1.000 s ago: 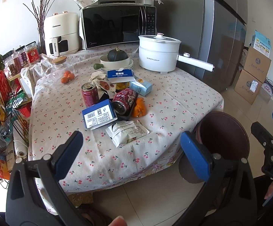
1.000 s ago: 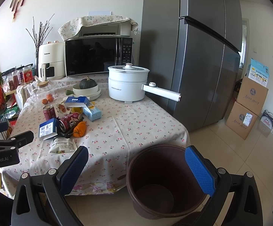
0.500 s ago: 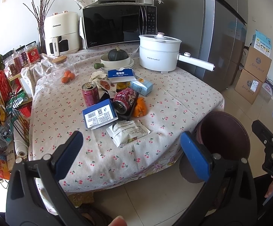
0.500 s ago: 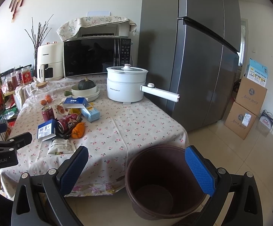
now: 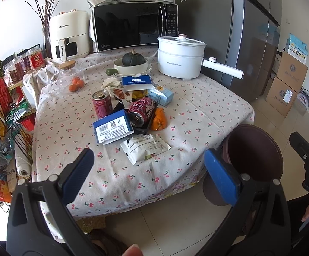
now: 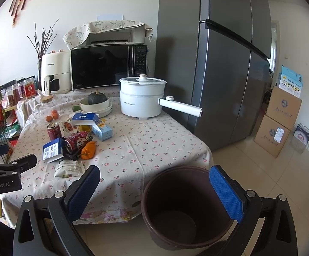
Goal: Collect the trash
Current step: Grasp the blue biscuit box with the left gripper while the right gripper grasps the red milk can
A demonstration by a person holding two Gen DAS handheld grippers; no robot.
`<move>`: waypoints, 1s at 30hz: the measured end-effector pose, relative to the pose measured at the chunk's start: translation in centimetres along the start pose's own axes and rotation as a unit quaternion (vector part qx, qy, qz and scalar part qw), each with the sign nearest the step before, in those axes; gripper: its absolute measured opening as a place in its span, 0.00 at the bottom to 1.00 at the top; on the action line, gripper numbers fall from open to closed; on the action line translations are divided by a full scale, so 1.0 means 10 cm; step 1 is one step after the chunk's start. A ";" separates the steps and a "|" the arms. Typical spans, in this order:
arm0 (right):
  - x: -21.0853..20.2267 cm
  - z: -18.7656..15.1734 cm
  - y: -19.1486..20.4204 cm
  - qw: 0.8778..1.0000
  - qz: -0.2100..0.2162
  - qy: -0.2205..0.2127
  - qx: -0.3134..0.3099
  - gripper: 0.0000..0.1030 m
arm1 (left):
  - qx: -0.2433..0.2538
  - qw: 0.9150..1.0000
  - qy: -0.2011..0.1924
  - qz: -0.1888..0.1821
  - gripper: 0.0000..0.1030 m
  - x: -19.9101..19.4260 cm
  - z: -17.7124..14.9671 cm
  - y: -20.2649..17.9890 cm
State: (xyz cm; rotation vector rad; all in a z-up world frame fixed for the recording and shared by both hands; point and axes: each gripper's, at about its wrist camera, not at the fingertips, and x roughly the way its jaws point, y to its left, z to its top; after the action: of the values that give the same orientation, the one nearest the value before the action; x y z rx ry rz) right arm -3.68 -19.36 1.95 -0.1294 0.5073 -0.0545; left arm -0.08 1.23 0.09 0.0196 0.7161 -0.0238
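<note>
A pile of trash lies on the cloth-covered table (image 5: 207, 104): a white snack wrapper (image 5: 144, 147), a blue-and-white box (image 5: 112, 129), a tipped red can (image 5: 141, 111), an upright red can (image 5: 101, 104), orange peel (image 5: 159, 119) and a light blue carton (image 5: 160, 95). A dark brown bin (image 6: 186, 204) stands on the floor at the table's near right corner. My left gripper (image 5: 149, 175) hangs open above the table's front edge, short of the wrapper. My right gripper (image 6: 154, 189) is open above the bin (image 5: 253, 155), holding nothing. The same pile (image 6: 69, 147) shows left in the right wrist view.
A white electric pot (image 5: 181, 59) with a long handle, a bowl with a squash (image 5: 133, 64), a glass jar of oranges (image 5: 69, 77), a microwave (image 5: 135, 25) and an air fryer (image 5: 70, 35) fill the table's back. A fridge (image 6: 224, 64) and cardboard boxes (image 6: 280, 123) stand right. Shelves (image 5: 0, 111) crowd the left.
Both views have shifted very slightly; the grippers stay open and nothing on the table has moved.
</note>
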 end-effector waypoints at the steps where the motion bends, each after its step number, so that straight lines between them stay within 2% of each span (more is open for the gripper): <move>1: 0.01 0.00 -0.01 1.000 0.000 0.003 0.000 1.00 | -0.001 1.000 0.001 0.000 1.00 0.01 0.00 0.01; 10: 0.11 0.11 -0.03 0.999 0.012 0.037 0.000 1.00 | -0.007 0.999 0.031 -0.038 1.00 0.09 0.14 0.11; 15: 0.25 0.32 -0.11 0.996 0.046 0.070 0.017 1.00 | -0.004 0.996 0.066 -0.061 1.00 0.24 0.30 0.26; 21: 0.74 0.57 -0.07 0.981 0.114 0.156 0.018 1.00 | -0.011 0.988 0.144 -0.054 1.00 0.69 0.47 0.56; 25: 1.13 0.66 0.04 0.972 0.127 0.195 -0.004 1.00 | -0.052 0.978 0.193 -0.064 1.00 1.04 0.50 0.80; 30: 1.58 0.60 0.14 0.962 0.138 0.236 -0.008 1.00 | -0.083 0.970 0.220 -0.056 1.00 1.48 0.46 0.96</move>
State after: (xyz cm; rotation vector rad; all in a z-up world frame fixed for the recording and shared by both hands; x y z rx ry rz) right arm 13.08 -18.63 -0.61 -0.0588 0.9987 0.1960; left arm 14.42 10.48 -6.07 -0.1813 1.1615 -0.0685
